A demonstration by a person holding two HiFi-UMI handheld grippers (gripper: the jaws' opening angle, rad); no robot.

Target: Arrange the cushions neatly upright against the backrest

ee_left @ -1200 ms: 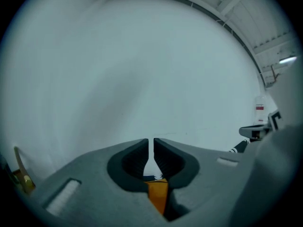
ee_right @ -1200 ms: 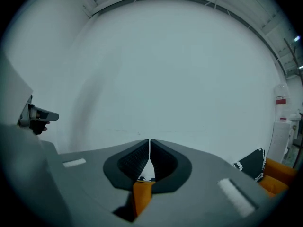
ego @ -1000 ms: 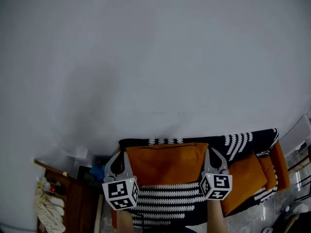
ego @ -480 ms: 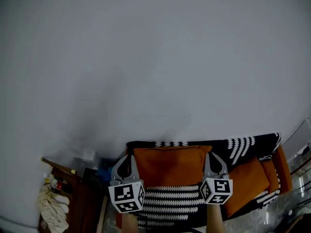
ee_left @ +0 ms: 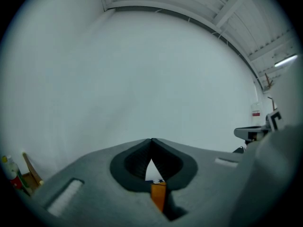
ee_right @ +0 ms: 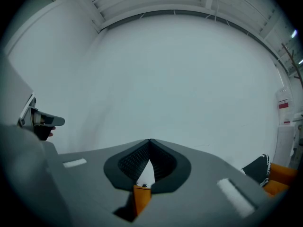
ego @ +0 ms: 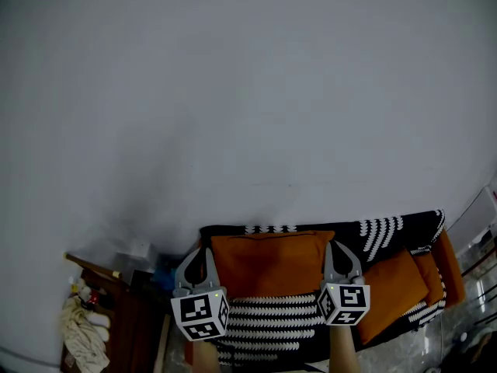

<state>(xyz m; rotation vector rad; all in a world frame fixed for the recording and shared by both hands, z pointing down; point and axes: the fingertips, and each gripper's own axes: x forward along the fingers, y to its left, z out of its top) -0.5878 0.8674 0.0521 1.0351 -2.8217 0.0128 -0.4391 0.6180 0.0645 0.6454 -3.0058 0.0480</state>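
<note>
An orange cushion (ego: pixel 268 264) stands upright against the black-and-white patterned backrest (ego: pixel 378 227) of the sofa, held by its two top corners. My left gripper (ego: pixel 203 249) is shut on the left corner, and orange fabric (ee_left: pixel 158 195) shows between its closed jaws. My right gripper (ego: pixel 332 245) is shut on the right corner, with orange fabric (ee_right: pixel 141 197) pinched the same way. A second orange cushion (ego: pixel 394 284) lies tilted on the seat to the right. The lower part of the held cushion rests on the striped seat cover (ego: pixel 270 317).
A plain white wall fills the view behind the sofa. A dark wooden side table (ego: pixel 128 311) with small bottles and a pale bundle of cloth (ego: pixel 84 339) stands at the left. The sofa's orange arm (ego: pixel 451 264) and a tiled floor are at the right.
Both grippers have lifted the orange cushion slightly and brought it closer to the backrest. Their grip on its corners is unchanged.
</note>
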